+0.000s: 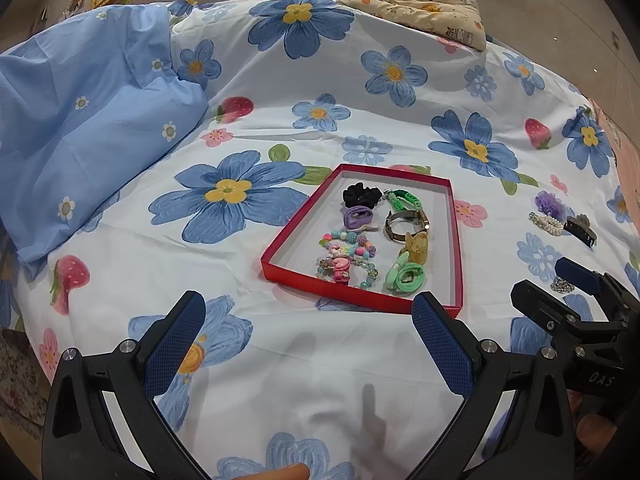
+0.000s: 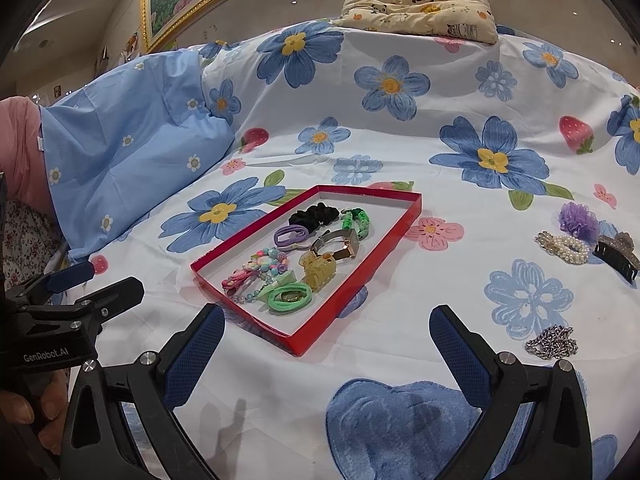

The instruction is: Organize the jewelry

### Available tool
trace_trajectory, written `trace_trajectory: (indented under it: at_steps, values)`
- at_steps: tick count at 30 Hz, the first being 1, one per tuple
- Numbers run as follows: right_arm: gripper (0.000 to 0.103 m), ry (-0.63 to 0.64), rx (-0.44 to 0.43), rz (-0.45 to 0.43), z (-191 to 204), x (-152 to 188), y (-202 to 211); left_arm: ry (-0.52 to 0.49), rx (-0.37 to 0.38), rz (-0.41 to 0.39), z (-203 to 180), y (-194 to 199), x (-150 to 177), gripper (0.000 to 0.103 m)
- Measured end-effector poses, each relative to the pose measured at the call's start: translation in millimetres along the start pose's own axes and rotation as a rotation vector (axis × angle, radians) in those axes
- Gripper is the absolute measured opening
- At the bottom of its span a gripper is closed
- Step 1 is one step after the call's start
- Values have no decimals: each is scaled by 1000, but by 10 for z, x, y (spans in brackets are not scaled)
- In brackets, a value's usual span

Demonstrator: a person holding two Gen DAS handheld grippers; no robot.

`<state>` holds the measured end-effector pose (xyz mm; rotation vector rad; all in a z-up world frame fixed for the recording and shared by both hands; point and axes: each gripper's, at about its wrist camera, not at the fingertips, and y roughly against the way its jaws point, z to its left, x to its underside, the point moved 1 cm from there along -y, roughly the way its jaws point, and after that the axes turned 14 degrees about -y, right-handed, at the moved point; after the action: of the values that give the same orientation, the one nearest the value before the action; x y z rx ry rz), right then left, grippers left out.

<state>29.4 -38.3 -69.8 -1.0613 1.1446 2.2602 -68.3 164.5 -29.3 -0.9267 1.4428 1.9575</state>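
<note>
Above bedsheet, both grippers agape, empty.

The left gripper hung over the flowered bedsheet with its fingers spread wide and nothing between them. Just beyond lay the red tray, holding a black scrunchie, a green braided bracelet, a watch, a beaded bracelet and green hair ties. To its right, on the sheet, lay a purple flower scrunchie, a pearl piece and a dark claw clip. The right gripper sat at the right edge.
</note>
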Motion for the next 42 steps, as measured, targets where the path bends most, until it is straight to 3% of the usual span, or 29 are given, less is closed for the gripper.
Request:
trace_trajectory:
  at_steps: [42]
  values:
    - [103,9,3,3,15,-22,34,-6,1,13,-10,-28,4,103]
